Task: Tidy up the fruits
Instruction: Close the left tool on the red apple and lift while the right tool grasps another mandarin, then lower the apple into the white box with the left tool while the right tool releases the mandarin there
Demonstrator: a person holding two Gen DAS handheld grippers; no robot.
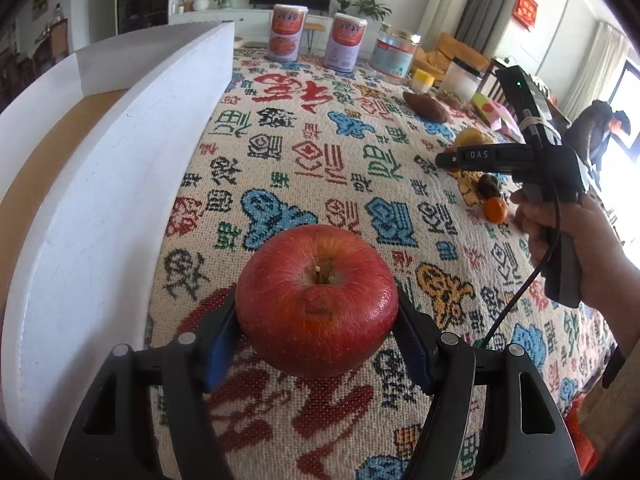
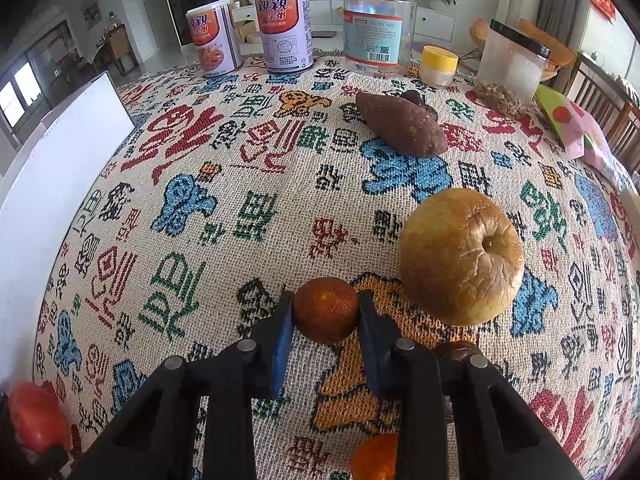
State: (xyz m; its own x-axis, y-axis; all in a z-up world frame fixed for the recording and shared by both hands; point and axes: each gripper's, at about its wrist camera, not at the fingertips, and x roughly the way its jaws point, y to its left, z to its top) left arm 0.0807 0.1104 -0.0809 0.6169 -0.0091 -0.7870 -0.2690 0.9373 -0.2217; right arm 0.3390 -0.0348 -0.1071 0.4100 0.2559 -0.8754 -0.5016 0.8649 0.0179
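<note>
My left gripper (image 1: 316, 312) is shut on a red apple (image 1: 316, 300) and holds it above the patterned tablecloth, just right of a white box (image 1: 100, 208). My right gripper (image 2: 325, 312) is shut on a small dark orange fruit (image 2: 325, 309), above the cloth. A wrinkled yellow apple (image 2: 462, 256) lies just to its right. A brighter orange (image 2: 374, 456) lies below the right gripper, partly hidden. In the left wrist view the right gripper (image 1: 444, 159) is held over the yellow apple (image 1: 472, 136) and an orange (image 1: 495, 210).
A sweet potato (image 2: 400, 124) lies further back. Two cans (image 2: 284, 28), a clear jar (image 2: 378, 20), a yellow-lidded jar (image 2: 439, 65) and a plastic container (image 2: 510, 68) stand along the far edge. A colourful packet (image 2: 576, 128) is at the right.
</note>
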